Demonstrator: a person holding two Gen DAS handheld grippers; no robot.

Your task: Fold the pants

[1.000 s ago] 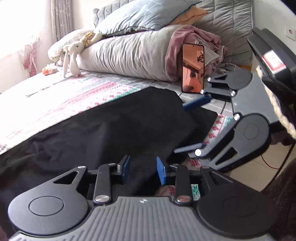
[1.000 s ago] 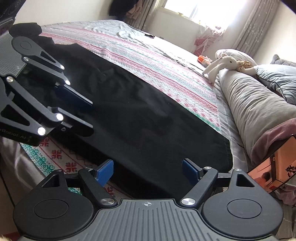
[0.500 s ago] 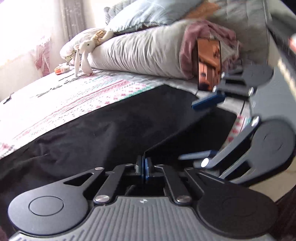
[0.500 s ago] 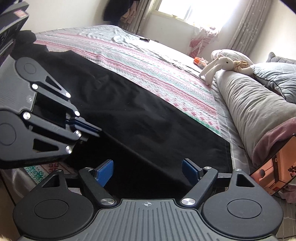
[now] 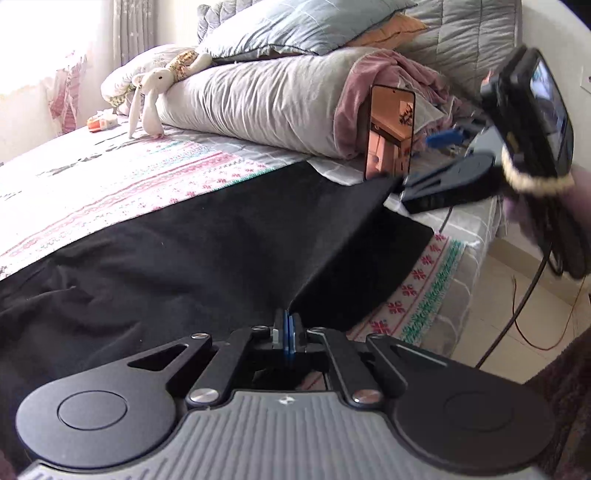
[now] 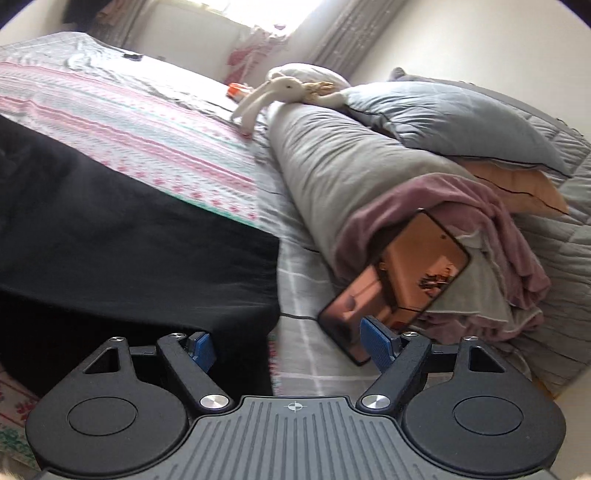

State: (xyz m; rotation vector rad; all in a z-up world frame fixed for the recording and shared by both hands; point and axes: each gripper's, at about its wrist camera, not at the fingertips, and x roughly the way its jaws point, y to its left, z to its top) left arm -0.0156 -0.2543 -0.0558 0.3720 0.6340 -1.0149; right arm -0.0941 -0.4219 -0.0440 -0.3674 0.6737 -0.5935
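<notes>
pants: black pants (image 5: 177,258) spread across the patterned bedspread (image 5: 122,184), filling the lower left and middle of the left wrist view; in the right wrist view they fill the left side of the frame (image 6: 122,240).
pants edge: one edge is lifted into a taut ridge running from the lower middle of the left wrist view up toward the right of centre; a lower layer lies flat on the bed beneath it.
left gripper: the left gripper (image 5: 287,338) at the bottom middle has its blue pads pressed together, pinching the near end of that raised edge.
right gripper: the right gripper (image 6: 286,349) has its jaws well apart and closing; the corner of the pants lies by its left blue pad, and I cannot tell whether the pad touches the cloth. In the left wrist view it appears blurred at the upper right (image 5: 454,173), at the far end of the ridge.
phone: a phone (image 6: 395,284) with an orange screen leans against the purple blanket (image 6: 491,240), right of the pants.
bedding: a grey rolled duvet (image 5: 258,103) and a blue pillow (image 5: 295,26) sit behind it.
toy: a white plush rabbit (image 5: 147,96) rests at the upper left.
</notes>
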